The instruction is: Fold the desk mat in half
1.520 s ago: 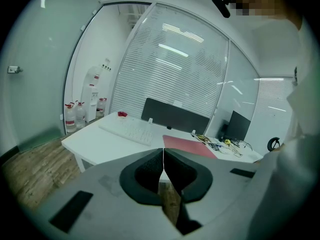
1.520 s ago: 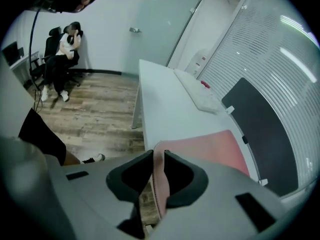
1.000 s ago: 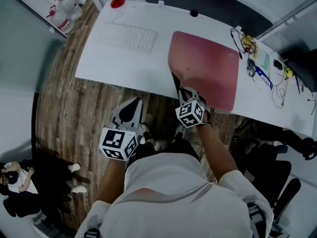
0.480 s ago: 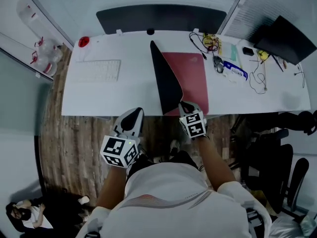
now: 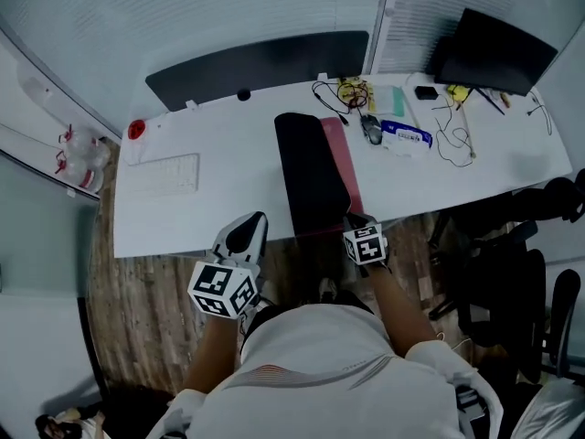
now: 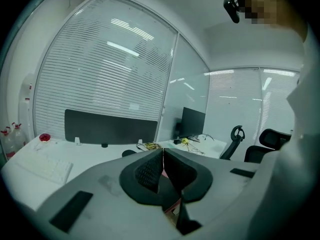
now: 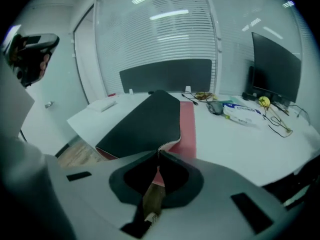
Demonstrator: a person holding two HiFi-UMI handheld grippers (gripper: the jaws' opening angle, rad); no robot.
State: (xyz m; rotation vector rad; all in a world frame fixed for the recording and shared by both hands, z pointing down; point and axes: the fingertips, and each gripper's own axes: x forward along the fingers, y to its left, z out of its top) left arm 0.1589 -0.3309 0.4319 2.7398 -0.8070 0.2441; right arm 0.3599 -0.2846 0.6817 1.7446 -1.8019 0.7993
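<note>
Clerk: Moved since a second ago: one desk mat (image 5: 309, 176). It was nearly flat, pink side up, with one near corner lifted. It is now turned over onto itself on the desk (image 5: 219, 210), black underside up, with one narrow pink strip showing along its right edge.

Checker: Tongs, count and state?

Clerk: Two. Right gripper (image 5: 352, 219): jaws together, clamped on the near corner of the turned-over flap, at the desk's front rim. Left gripper (image 5: 251, 220): jaws together, nothing between them, at the front rim, left of the mat and apart from it.

Checker: Arms?

Clerk: Two forearms, both reaching forward from the body. The right gripper tilts down onto the mat; the left sits closer to level, its cube over the wood floor (image 5: 155, 300).

Checker: Remainder?

Clerk: One white keyboard (image 5: 166, 174), well left of the mat. One mouse (image 5: 370, 132), near its far right corner. One tangle of cables (image 5: 343, 91). One dark monitor (image 5: 494, 51), far right. One red-topped item (image 5: 136, 129), far left.
</note>
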